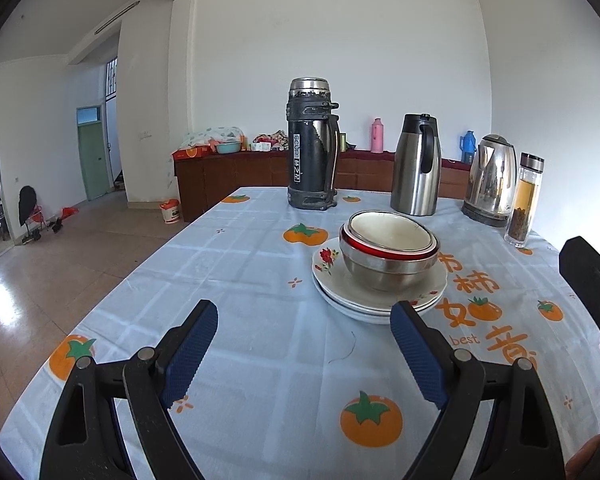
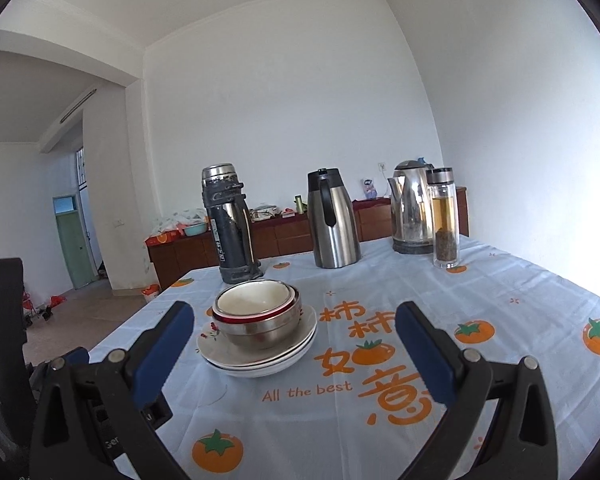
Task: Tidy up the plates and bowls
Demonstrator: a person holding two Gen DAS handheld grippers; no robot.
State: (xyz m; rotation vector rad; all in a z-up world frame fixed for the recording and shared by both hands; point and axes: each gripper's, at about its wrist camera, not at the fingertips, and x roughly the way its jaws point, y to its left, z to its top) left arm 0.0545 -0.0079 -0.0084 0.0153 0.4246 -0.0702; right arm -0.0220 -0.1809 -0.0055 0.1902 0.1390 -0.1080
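Both grippers [image 1: 304, 354] [image 2: 296, 354] gape empty, bowls [image 1: 390, 248] on plates [image 1: 380, 292] just ahead

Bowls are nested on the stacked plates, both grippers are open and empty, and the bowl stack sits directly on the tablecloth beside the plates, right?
Not quite. The bowls sit on top of the plates, not on the tablecloth beside them; the left wrist view shows it. The left gripper and right gripper are open and empty.
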